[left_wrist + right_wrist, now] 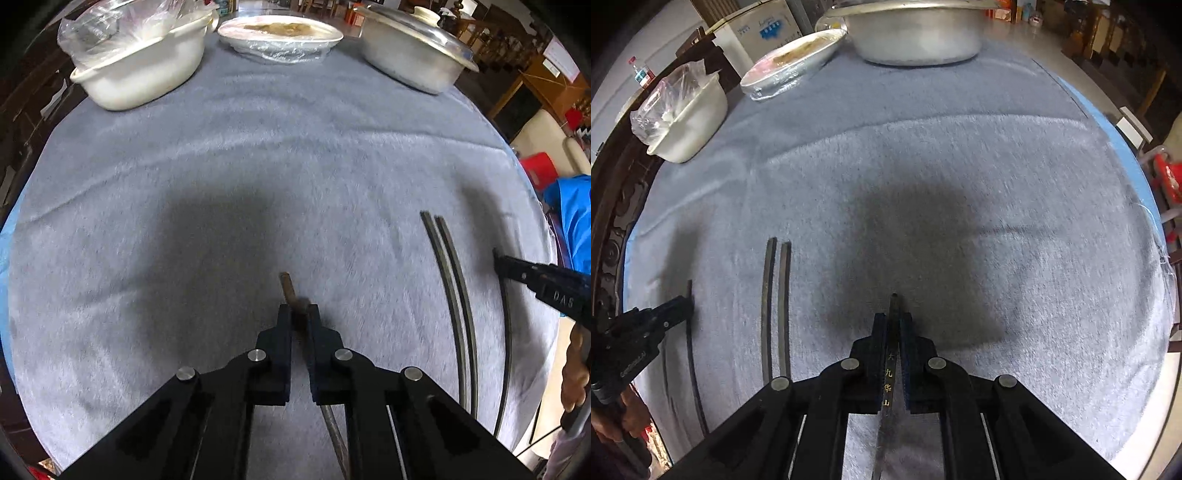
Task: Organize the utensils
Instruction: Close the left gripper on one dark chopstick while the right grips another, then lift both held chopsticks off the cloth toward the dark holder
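My left gripper is shut on a dark chopstick, whose tip sticks out past the fingers above the grey cloth. My right gripper is shut on another dark chopstick with gold characters on it, held just above the cloth. A pair of chopsticks lies side by side on the cloth between the two grippers; it also shows in the right wrist view. The right gripper shows at the right edge of the left wrist view, and the left gripper at the left edge of the right wrist view.
A grey cloth covers the round table. At the far edge stand a white tub with a plastic bag, a wrapped plate of food and a lidded metal pot. Furniture surrounds the table.
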`<state>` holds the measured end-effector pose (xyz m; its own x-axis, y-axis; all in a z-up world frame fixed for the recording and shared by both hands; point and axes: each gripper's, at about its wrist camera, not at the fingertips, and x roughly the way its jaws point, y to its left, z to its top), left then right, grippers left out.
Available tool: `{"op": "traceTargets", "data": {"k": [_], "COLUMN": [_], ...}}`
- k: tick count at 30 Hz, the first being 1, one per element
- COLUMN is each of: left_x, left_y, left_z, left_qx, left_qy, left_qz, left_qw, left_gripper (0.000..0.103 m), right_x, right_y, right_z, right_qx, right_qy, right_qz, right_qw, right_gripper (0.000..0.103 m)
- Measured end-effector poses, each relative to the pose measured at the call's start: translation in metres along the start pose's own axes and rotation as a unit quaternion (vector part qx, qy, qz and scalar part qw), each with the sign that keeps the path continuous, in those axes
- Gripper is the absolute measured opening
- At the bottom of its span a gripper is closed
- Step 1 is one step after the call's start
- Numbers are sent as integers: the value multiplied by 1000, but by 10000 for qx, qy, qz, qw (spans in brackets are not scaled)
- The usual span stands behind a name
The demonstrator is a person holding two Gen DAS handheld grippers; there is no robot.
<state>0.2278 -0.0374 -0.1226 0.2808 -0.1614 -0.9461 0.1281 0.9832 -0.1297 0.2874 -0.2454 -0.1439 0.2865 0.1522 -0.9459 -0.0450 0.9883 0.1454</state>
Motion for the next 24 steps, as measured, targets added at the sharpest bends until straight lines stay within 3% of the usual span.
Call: {"op": "traceTargets", "data": {"k": [6, 11, 17, 24], "left_x": [-3, 2, 3, 7], "left_y": [7, -6, -26, -42], "left_z": [-3, 1, -8, -11], "left_qx": [-42, 90, 531, 748], "left_qy": [76, -21, -218, -323], "left_qz": [-110, -94, 186, 386], "left_qw": [9999, 9999, 9982, 9959], "left_gripper": [8, 26, 44, 55], "right_x": [3, 4, 8, 18], "right_y": [5, 10, 12, 28], "right_z": [2, 6, 11, 12], "right_qx": [-95, -208, -419, -531], "right_qy": [92, 141, 182, 284], "right_qz": [-157, -164, -358, -565], "right_qw": [9998, 9996, 9983, 9966], "right_gripper": [10, 10, 10, 9]}}
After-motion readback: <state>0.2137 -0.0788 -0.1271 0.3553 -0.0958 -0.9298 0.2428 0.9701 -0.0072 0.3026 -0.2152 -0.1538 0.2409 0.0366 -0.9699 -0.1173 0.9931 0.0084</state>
